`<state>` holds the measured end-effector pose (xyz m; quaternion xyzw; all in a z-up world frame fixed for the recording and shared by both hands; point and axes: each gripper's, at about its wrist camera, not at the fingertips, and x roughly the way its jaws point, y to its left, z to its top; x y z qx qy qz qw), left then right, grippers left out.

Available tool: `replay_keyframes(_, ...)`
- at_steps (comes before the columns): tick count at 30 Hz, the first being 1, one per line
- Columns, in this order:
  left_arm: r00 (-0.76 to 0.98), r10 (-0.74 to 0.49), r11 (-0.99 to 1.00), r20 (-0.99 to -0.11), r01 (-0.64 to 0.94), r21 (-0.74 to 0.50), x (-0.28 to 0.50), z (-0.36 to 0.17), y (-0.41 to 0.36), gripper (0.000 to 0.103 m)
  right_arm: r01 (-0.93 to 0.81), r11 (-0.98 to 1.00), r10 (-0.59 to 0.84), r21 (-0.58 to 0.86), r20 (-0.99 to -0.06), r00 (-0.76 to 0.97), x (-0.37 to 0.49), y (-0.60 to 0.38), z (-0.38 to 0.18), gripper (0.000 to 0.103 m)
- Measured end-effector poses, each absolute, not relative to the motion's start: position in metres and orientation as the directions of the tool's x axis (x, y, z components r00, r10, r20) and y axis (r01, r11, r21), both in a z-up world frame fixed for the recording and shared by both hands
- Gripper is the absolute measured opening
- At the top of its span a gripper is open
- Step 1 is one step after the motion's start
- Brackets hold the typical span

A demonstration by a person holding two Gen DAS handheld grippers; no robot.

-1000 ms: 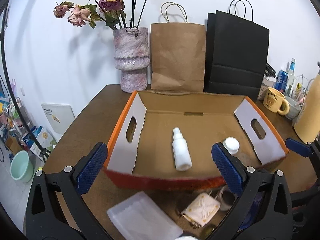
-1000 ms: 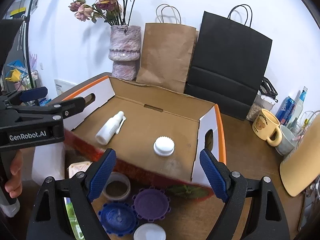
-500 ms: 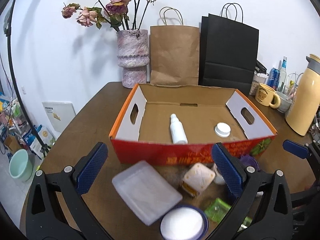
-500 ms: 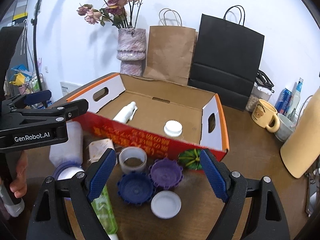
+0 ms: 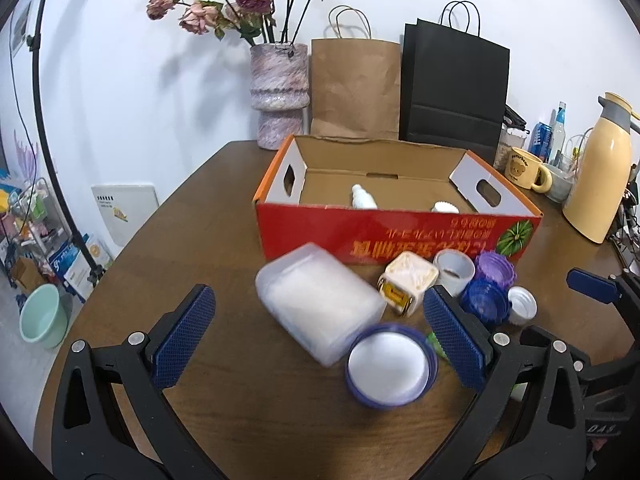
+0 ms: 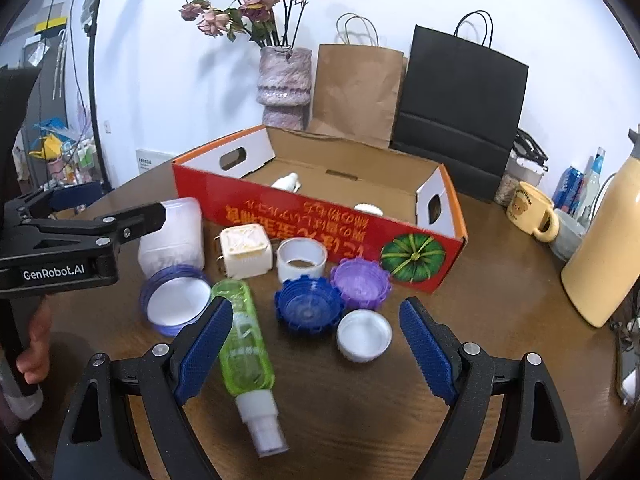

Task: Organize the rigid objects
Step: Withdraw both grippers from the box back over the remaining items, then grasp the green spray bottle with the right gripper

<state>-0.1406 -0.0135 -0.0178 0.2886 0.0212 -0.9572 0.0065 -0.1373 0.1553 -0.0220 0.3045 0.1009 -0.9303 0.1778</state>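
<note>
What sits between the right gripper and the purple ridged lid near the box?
The blue ridged lid and the small white cap lie on the table just ahead of the open right gripper, with the purple lid behind them, close to the box wall. Nothing covers it from above.

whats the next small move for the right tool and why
Probably lower the right tool over the blue ridged cap and close on it. Both tools are open and empty, the cap lies on the table just ahead between the right tool's fingers, and the red box behind it holds only a white bottle and a white cap.
</note>
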Motion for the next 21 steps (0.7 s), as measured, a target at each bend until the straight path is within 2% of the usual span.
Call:
replay_keyframes(5,-0.832,0.005,-0.998,-0.555,0.029,-0.053,-0.129,-0.020,-0.022,0.103,0.384,-0.920,-0.257,-0.082,-0.613,-0.747,-0.134,0.155,-0.027,0.096)
replay_keyframes(21,-0.816,0.022,-1.000,-0.578,-0.008,-0.028,-0.109,-0.029,-0.028,0.103,0.404,-0.907,-0.227,-0.121,-0.668,-0.708,-0.124,0.142,-0.042,0.096)
